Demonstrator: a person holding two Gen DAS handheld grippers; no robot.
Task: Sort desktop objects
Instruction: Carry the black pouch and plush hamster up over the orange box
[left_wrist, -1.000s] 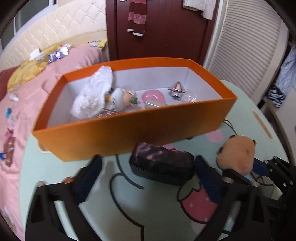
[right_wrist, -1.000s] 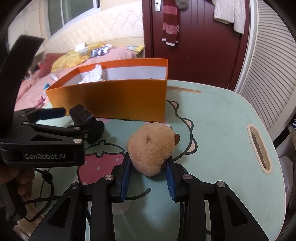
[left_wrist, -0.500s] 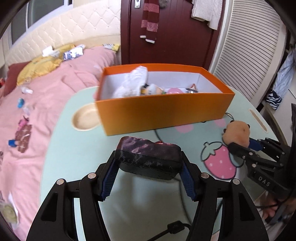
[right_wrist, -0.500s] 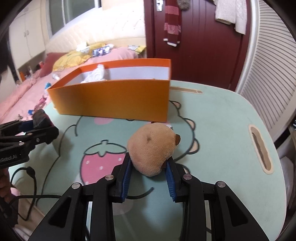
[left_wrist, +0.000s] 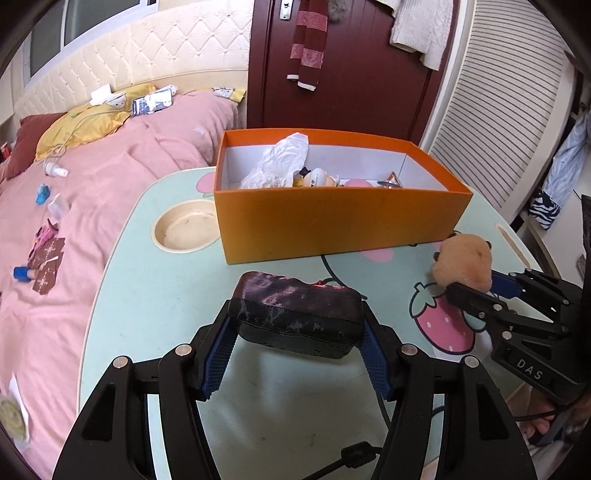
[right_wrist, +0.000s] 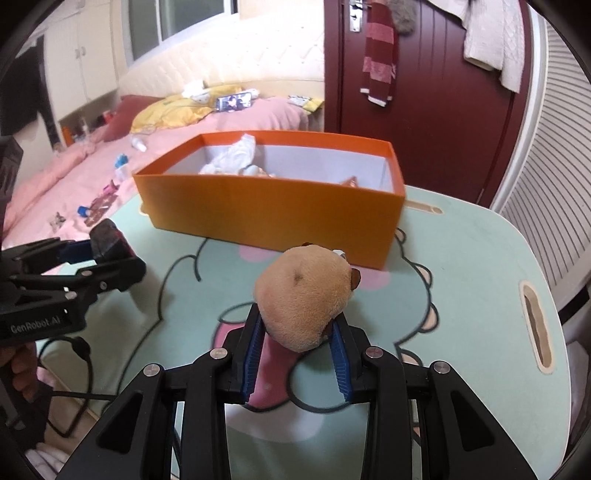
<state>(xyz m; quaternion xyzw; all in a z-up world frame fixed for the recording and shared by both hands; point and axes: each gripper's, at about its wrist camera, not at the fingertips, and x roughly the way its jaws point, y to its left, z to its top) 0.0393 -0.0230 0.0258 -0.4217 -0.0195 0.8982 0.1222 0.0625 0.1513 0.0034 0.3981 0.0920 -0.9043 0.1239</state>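
Note:
My left gripper (left_wrist: 295, 332) is shut on a dark purple-patterned case (left_wrist: 295, 314) and holds it above the table, in front of the orange box (left_wrist: 332, 225). My right gripper (right_wrist: 297, 332) is shut on a tan plush animal (right_wrist: 304, 295) and holds it lifted, near the box's front right corner. The plush also shows in the left wrist view (left_wrist: 463, 264), and the case in the right wrist view (right_wrist: 109, 240). The orange box (right_wrist: 273, 214) holds crumpled white plastic (left_wrist: 280, 158), a small figurine (left_wrist: 314, 179) and other small items.
The mint-green table (right_wrist: 461, 258) has a cartoon print, a round cup recess (left_wrist: 184, 230) left of the box and a slot (right_wrist: 535, 325) at the right edge. A pink bed (left_wrist: 74, 184) with scattered items lies to the left. A dark red door (left_wrist: 351, 74) stands behind.
Both grippers have risen and drawn back from the table with their objects. The left gripper closed on the case and lifted it; the plush is now off the table.

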